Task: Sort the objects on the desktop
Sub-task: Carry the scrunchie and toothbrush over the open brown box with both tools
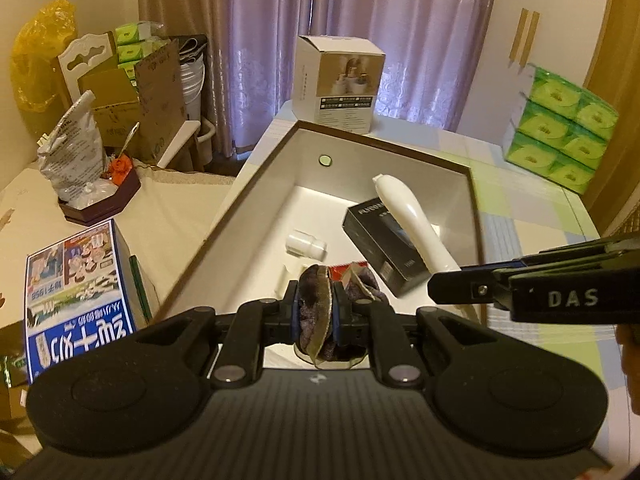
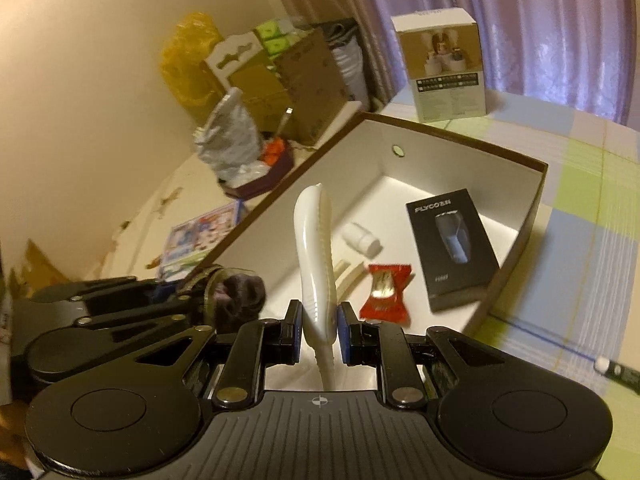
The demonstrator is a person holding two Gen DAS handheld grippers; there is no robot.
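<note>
My left gripper (image 1: 316, 314) is shut on a dark purple scrunchie with an olive ribbon (image 1: 318, 312), held over the near end of a big brown-rimmed white box (image 1: 424, 154). My right gripper (image 2: 319, 332) is shut on a long white curved handle (image 2: 314, 248), which sticks up over the same box. That handle (image 1: 408, 220) and the right gripper's fingers (image 1: 460, 292) show at the right of the left wrist view. Inside the box lie a black Flyco carton (image 2: 452, 248), a small white bottle (image 2: 360, 238), a red packet (image 2: 386, 292) and a cream strip (image 2: 350, 274).
A white product carton (image 1: 338, 84) stands behind the box on the checked tablecloth (image 2: 580, 240). Green tissue packs (image 1: 560, 128) are stacked at the right. A blue printed box (image 1: 78, 304), a plastic bag in a dark tray (image 1: 86, 176) and cardboard clutter (image 1: 132, 96) sit at the left.
</note>
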